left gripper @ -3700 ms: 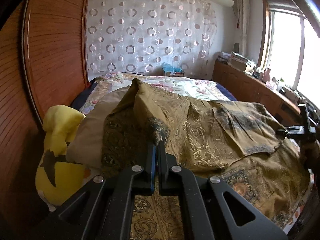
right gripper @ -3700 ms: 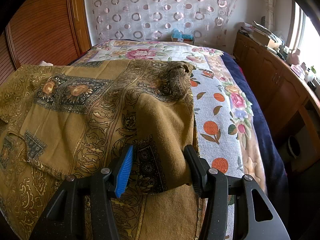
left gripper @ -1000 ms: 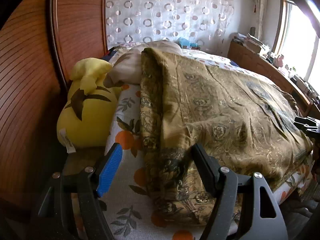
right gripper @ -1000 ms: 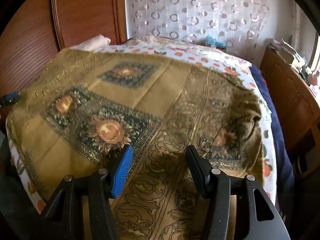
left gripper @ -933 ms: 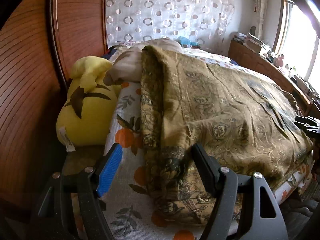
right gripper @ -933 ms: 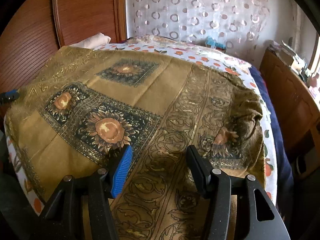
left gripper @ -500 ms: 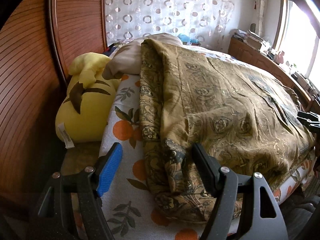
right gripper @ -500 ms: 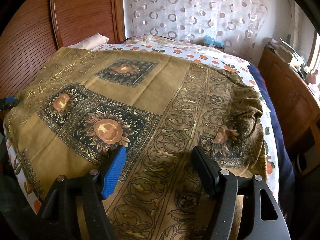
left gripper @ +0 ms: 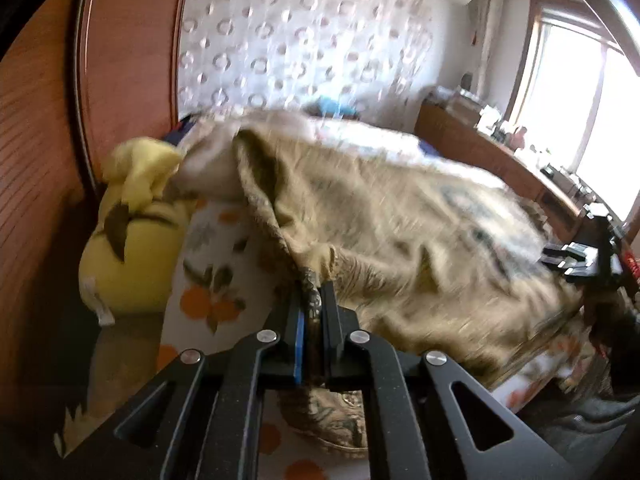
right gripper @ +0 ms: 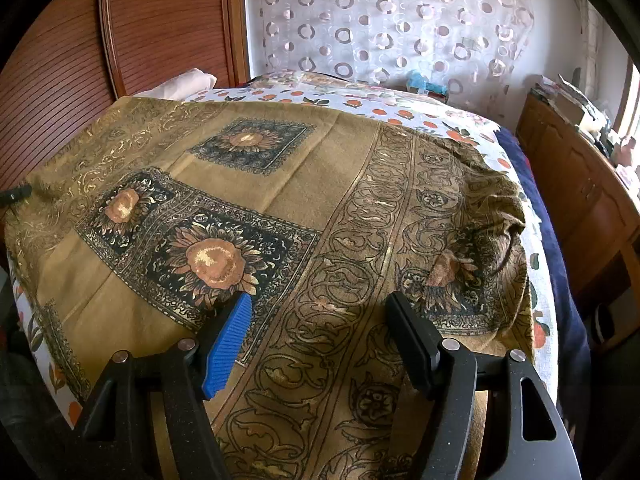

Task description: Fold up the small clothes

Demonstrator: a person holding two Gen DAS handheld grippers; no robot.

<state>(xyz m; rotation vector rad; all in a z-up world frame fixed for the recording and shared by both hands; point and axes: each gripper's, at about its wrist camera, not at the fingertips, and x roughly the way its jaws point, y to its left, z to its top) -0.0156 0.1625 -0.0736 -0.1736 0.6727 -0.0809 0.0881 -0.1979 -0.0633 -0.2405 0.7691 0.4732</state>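
Observation:
A golden-brown patterned cloth (left gripper: 400, 220) with sunflower squares lies spread over the bed. My left gripper (left gripper: 314, 292) is shut on its bunched near-left edge, and the fabric rises in a ridge from the jaws; this view is blurred. The right wrist view shows the cloth (right gripper: 320, 152) lying flat. My right gripper (right gripper: 320, 304) hovers open over its scrolled border, nothing pinched between the fingers. The right gripper (left gripper: 576, 256) also appears at the far right of the left wrist view. The left gripper's tip (right gripper: 16, 194) shows at the cloth's left edge.
A yellow plush toy (left gripper: 128, 248) and a beige pillow (left gripper: 208, 172) sit against the wooden headboard (left gripper: 40, 160) on the left. The orange-print bedsheet (right gripper: 440, 120) shows around the cloth. A wooden cabinet (right gripper: 580, 200) runs along the bed's right side under a window.
The left gripper's jaws closed on the cloth's near-left edge and lifted it off the sheet. The right gripper opened a little wider and kept its place.

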